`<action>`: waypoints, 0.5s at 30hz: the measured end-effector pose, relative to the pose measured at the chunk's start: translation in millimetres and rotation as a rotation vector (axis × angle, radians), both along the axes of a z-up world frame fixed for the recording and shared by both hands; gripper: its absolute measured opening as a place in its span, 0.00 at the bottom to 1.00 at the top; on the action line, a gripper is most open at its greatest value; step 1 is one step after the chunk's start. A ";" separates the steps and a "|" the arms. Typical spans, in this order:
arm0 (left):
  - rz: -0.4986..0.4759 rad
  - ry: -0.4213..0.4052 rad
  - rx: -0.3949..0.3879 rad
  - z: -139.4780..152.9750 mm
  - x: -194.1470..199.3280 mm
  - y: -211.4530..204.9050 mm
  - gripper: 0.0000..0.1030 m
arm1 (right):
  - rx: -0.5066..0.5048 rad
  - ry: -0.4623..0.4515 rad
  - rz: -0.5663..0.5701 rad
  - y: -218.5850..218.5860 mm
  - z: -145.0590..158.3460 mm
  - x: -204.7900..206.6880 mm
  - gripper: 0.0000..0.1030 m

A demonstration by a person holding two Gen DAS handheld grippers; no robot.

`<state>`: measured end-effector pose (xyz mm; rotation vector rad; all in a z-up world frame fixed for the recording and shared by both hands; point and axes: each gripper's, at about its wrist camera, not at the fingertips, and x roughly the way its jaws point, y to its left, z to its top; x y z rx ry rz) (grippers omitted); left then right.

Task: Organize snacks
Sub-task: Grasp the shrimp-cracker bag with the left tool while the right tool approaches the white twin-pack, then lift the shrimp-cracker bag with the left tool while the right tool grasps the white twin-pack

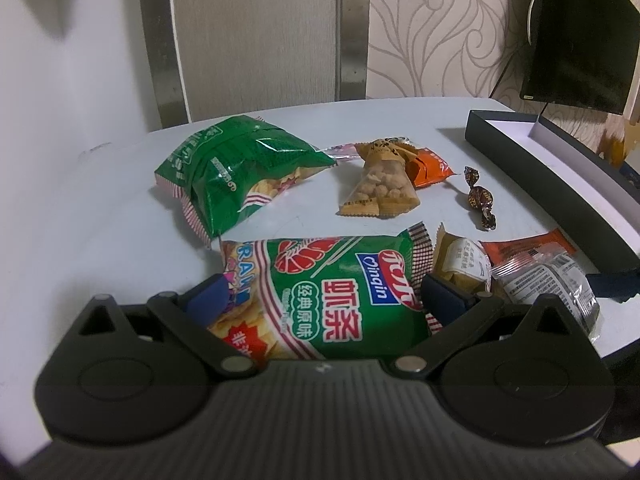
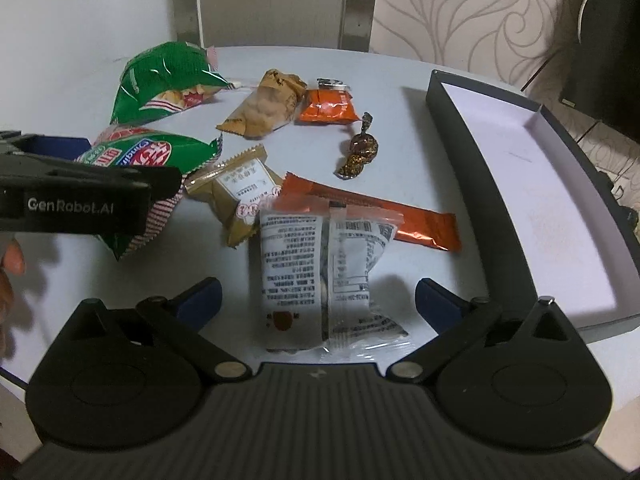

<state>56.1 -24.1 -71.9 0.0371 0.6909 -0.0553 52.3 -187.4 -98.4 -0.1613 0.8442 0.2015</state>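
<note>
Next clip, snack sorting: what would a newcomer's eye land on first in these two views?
Probably the green prawn-cracker bag, lying between the open left tongs at the table's near edge. Next, the white printed packet between the open right tongs, with other snacks scattered behind it. To the right sits a dark, shallow box with nothing visible inside.

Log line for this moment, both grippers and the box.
left gripper: open around green shrimp-chip bag | right gripper: open over white printed packet | dark box: no snacks visible inside | other snacks on table
</note>
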 end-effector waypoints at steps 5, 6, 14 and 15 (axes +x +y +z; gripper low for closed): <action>-0.009 -0.007 -0.001 0.1 -0.5 1.1 0.98 | 0.048 0.015 0.005 -2.3 1.9 5.5 0.83; -0.020 -0.018 -0.004 0.6 -1.6 1.4 0.92 | 0.048 0.014 0.011 -1.4 2.9 6.1 0.78; -0.039 -0.044 -0.007 8.3 -2.4 -1.5 0.68 | 0.057 -0.003 0.017 -1.8 6.4 3.2 0.56; -0.036 -0.043 -0.013 8.8 -2.4 -0.1 0.68 | 0.058 -0.003 0.015 -2.3 6.4 2.8 0.55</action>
